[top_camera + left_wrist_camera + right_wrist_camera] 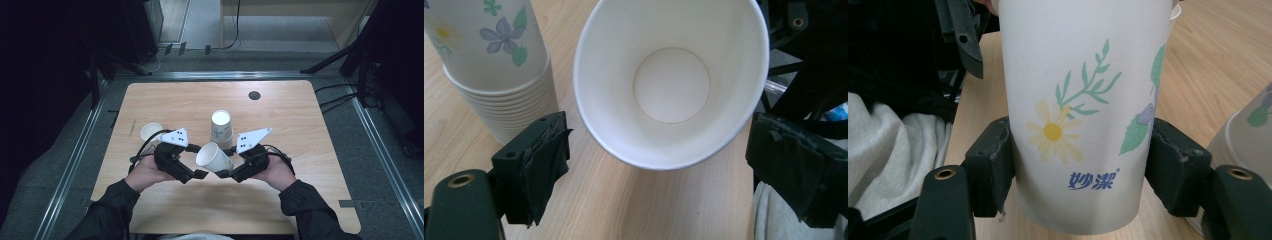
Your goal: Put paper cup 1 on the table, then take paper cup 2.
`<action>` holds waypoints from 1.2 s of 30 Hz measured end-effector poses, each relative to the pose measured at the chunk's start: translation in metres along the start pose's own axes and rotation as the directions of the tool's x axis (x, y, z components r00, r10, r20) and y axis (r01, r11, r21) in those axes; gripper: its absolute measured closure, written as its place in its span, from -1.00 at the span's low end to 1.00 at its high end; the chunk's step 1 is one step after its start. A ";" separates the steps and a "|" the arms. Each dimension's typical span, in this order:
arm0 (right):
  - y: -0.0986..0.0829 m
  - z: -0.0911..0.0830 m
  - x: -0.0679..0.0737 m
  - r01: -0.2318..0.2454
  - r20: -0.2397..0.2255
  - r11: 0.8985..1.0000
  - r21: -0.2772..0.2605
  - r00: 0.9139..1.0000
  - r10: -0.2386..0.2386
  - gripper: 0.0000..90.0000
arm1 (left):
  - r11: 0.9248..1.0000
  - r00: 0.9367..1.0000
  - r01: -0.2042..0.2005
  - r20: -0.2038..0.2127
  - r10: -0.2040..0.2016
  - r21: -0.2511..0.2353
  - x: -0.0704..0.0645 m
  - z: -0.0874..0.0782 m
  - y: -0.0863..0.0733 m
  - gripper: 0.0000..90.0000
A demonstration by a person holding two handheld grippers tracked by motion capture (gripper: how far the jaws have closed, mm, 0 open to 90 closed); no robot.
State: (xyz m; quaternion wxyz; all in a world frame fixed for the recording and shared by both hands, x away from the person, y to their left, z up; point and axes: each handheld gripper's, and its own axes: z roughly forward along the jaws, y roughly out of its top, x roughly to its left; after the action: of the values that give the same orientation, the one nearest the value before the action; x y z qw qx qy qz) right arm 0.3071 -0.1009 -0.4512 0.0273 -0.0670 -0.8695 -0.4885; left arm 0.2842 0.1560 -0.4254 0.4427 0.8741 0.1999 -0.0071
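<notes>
Your forearms come in from the near edge in the high view, each hand holding a gripper over the near half of the wooden table. Between them your right gripper pinches a paper cup near its base, tipped on its side so the open mouth faces left toward your left gripper, whose jaws are spread and apart from the cup. Just beyond stands an upturned stack of cups, and a single cup sits upright to the far left of your left hand. A dark round disc lies farther off on the tabletop.

From the left gripper view, you look straight into the white inside of the paper cup, held above the table between your spread jaws without touching either pad. The flowered stack of cups stands at the upper left, rims down on the wood.

From the right gripper view, your jaws press both sides of the paper cup low on its wall, which shows a yellow daisy, green sprigs and blue lettering. Part of the stack of cups shows at the right edge.
</notes>
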 end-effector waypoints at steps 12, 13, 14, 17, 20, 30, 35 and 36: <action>0.001 0.001 0.002 0.000 -0.016 1.000 -0.018 1.000 0.000 -0.24 | 0.996 0.998 0.052 0.026 -0.050 -0.066 -0.001 0.007 0.002 -0.74; 0.001 0.001 0.002 -0.001 -0.017 1.000 -0.015 1.000 0.001 -0.24 | 0.996 0.999 0.050 0.024 -0.049 -0.067 -0.001 0.007 0.002 -0.74; 0.000 0.001 0.002 0.001 -0.016 1.000 -0.014 1.000 -0.001 -0.24 | 0.997 0.999 0.049 0.027 -0.048 -0.067 -0.001 0.008 0.003 -0.74; 0.001 0.001 0.004 0.006 -0.021 1.000 -0.017 1.000 -0.006 -0.24 | 0.996 0.999 0.046 0.017 -0.045 -0.071 -0.002 0.008 0.003 -0.73; 0.001 0.001 0.003 0.006 -0.027 1.000 -0.017 1.000 -0.007 -0.24 | 0.995 0.999 0.049 0.022 -0.048 -0.081 -0.001 0.008 0.003 -0.72; 0.003 0.009 0.003 0.010 -0.047 1.000 -0.013 0.999 -0.011 -0.24 | 0.992 0.997 0.067 0.037 -0.064 -0.102 -0.003 0.012 0.003 -0.71; 0.004 0.010 0.005 0.007 -0.057 1.000 -0.008 0.998 -0.008 -0.24 | 0.993 0.999 0.047 0.027 -0.045 -0.110 -0.006 0.013 0.003 -0.62; 0.004 0.010 0.006 0.005 -0.059 1.000 -0.006 0.998 -0.006 -0.24 | 0.992 0.999 0.043 0.019 -0.041 -0.116 -0.007 0.012 0.003 -0.53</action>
State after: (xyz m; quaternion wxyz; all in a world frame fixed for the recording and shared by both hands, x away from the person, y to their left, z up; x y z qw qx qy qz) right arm 0.3023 -0.0899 -0.4528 0.0512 -0.0503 -0.8672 -0.4928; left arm 0.2809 0.1426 -0.4292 0.4944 0.8423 0.2145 -0.0120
